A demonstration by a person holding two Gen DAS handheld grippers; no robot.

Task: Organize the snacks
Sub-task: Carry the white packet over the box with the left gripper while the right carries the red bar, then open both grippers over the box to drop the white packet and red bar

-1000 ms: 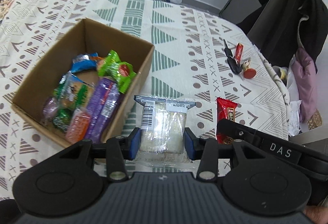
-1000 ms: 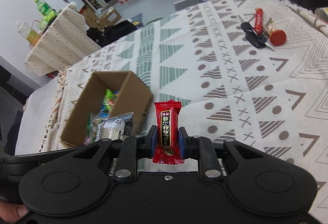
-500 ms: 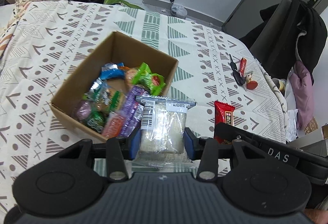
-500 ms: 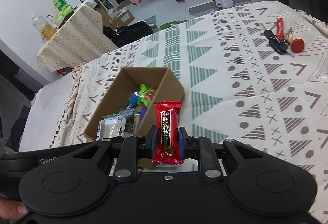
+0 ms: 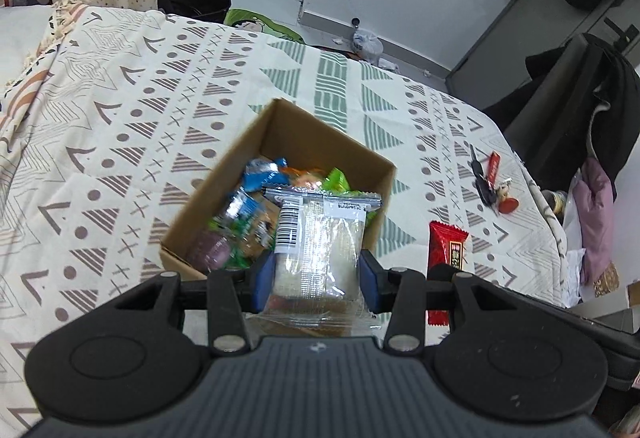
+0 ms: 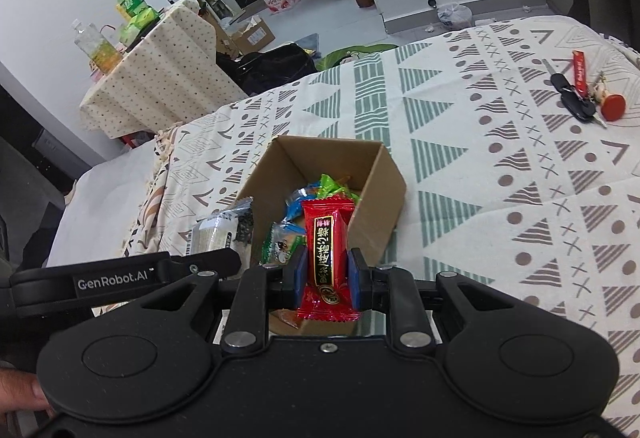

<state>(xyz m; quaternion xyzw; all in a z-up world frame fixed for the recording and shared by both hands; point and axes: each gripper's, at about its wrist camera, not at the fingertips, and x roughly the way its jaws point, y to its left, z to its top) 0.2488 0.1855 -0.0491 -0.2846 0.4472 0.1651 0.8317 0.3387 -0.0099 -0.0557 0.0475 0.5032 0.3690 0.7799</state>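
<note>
An open cardboard box (image 5: 304,135) (image 6: 384,189) holding several wrapped snacks sits on the patterned tablecloth. My left gripper (image 5: 316,280) is shut on a clear-wrapped pale snack pack (image 5: 320,242), held above the box's near right corner. My right gripper (image 6: 327,276) is shut on a red candy bar (image 6: 329,250) with gold lettering, hovering over the box's near edge. The red candy bar (image 5: 446,248) also shows to the right in the left wrist view, and the clear snack pack (image 6: 218,234) shows at the left in the right wrist view.
A bunch of keys with a red tag (image 5: 490,179) (image 6: 582,93) lies on the tablecloth (image 5: 120,141) far right. A dark chair with clothes (image 5: 580,109) stands at the table's right edge. Beyond the far edge are bags, boxes and a cloth-covered side table with bottles (image 6: 160,65).
Both grippers have risen and moved toward the box with their snacks; the box now lies straight ahead under both packs instead of off to the left.
</note>
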